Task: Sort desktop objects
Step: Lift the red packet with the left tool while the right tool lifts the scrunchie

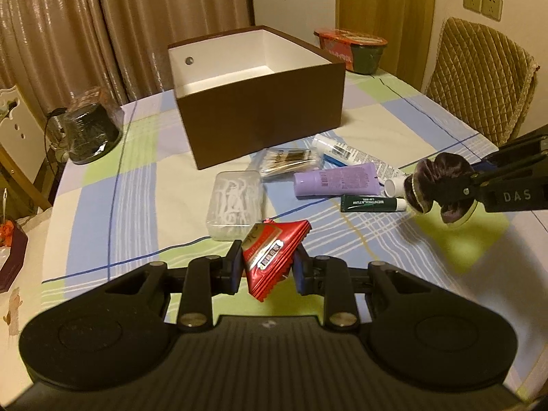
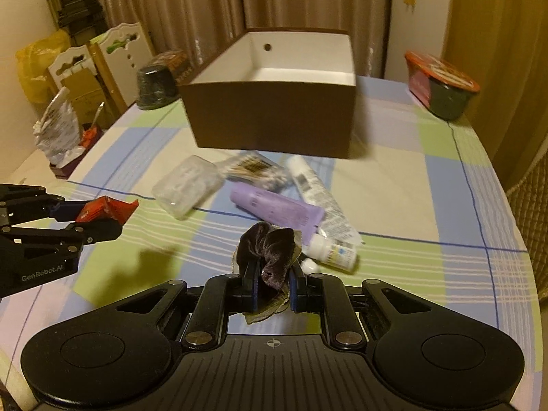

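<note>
Two grippers are loaded — the left gripper (image 1: 268, 264) pinches a red packet (image 1: 270, 257) at lower centre, while the right gripper (image 2: 273, 282) clamps a dark velvet scrunchie (image 2: 270, 251). Both hang above the checked tablecloth (image 1: 137, 157) — the brown box (image 1: 260, 102) sits upper centre.

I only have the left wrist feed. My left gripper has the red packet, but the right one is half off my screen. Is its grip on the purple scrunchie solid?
Observer: Yes. In the right wrist view the right gripper has both fingers closed on the purple scrunchie, which bulges above them.
Operator: Anything under it?
Observer: A small white bottle lies just beyond its right finger, on the tablecloth.
Operator: Is the brown box empty?
Observer: The part of the brown box floor that view shows is bare white; the near part is hidden by the front wall.
</note>
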Demonstrator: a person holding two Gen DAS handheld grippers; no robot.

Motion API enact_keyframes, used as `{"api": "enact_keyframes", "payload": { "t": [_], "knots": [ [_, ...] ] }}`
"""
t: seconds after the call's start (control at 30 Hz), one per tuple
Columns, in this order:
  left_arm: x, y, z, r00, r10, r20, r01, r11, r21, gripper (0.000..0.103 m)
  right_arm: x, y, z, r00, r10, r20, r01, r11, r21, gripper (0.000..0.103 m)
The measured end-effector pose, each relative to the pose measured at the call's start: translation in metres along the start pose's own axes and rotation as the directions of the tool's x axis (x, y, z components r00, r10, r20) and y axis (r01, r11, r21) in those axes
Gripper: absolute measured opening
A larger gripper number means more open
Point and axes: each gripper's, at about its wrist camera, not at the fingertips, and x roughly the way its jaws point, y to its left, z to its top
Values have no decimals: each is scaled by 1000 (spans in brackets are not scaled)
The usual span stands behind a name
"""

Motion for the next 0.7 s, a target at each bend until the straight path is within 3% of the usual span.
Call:
{"api": "enact_keyframes", "payload": {
  "t": [0.4, 0.7],
  "knots": [
    [-19, 25, -4, 1000, 12, 21, -11, 999, -35, 24, -2, 34, 18, 999, 15, 34, -13, 998, -61, 15],
    [-22, 44, 11, 998, 3, 61, -1, 1000, -26, 24, -8, 40, 36, 998, -16, 66, 23, 995, -98, 15]
  ]
}}
